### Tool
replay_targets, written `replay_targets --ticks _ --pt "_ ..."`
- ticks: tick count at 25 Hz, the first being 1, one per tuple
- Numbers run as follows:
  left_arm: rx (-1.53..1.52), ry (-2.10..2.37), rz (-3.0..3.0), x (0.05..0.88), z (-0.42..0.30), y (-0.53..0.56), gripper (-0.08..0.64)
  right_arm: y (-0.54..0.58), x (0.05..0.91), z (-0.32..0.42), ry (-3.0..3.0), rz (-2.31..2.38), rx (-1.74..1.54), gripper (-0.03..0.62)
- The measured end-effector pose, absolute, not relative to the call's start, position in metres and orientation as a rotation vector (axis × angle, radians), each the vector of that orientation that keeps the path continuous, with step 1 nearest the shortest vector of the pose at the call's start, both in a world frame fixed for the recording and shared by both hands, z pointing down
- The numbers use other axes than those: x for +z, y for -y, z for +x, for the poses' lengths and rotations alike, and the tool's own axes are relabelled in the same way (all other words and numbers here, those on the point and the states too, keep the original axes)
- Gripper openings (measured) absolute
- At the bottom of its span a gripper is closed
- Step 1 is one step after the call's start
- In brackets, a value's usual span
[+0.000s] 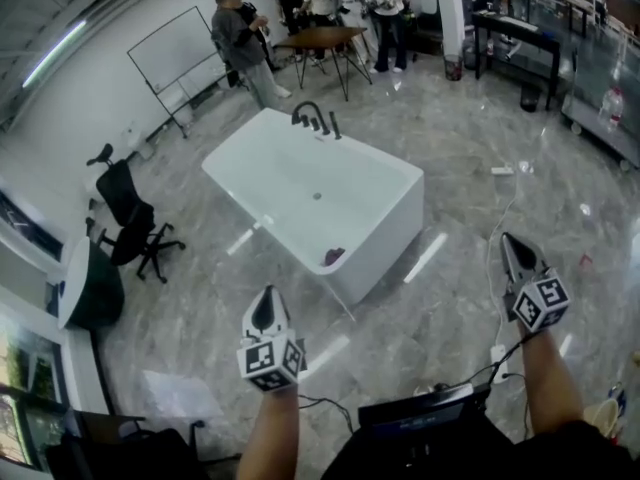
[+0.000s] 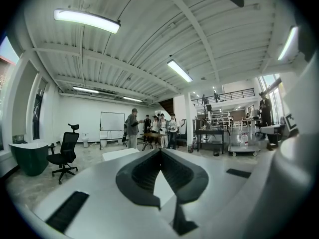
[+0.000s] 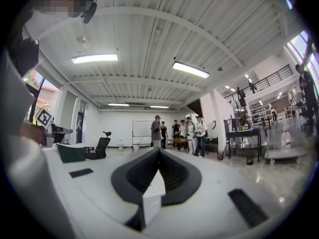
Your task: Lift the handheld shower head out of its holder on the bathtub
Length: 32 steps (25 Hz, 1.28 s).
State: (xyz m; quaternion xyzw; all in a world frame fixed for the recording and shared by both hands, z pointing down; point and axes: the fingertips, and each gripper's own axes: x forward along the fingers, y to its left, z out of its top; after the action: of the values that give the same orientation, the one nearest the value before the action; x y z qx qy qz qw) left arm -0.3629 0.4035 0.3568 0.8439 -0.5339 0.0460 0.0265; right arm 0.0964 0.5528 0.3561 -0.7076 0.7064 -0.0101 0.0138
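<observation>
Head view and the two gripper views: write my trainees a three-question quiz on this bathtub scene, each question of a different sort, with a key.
1. Multiple choice: at which end of the white bathtub do the black tap fittings stand? A: the end nearest the grippers. B: the far end, toward the group of people. C: midway along a side.
2. True or false: the left gripper and the right gripper are both over the grey floor, short of the bathtub.
3. Fill in: the right gripper's jaws are ____.
Key: 1 B. 2 True. 3 shut, nothing between them.
</observation>
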Motion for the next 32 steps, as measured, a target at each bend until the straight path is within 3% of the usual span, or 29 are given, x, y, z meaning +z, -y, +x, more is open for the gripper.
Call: replay_targets --ticks 19,32 --pt "0.189 1.696 2.620 0.362 -0.307 -0.412 0.009 -0.555 0.386 0.149 -2.243 -2.148 -0.125 0.006" --pt "0.138 1.642 2.668 0.353 -0.267 -0.346 0.009 -0.537 0.386 0.180 -2.188 -2.209 -0.101 0.006"
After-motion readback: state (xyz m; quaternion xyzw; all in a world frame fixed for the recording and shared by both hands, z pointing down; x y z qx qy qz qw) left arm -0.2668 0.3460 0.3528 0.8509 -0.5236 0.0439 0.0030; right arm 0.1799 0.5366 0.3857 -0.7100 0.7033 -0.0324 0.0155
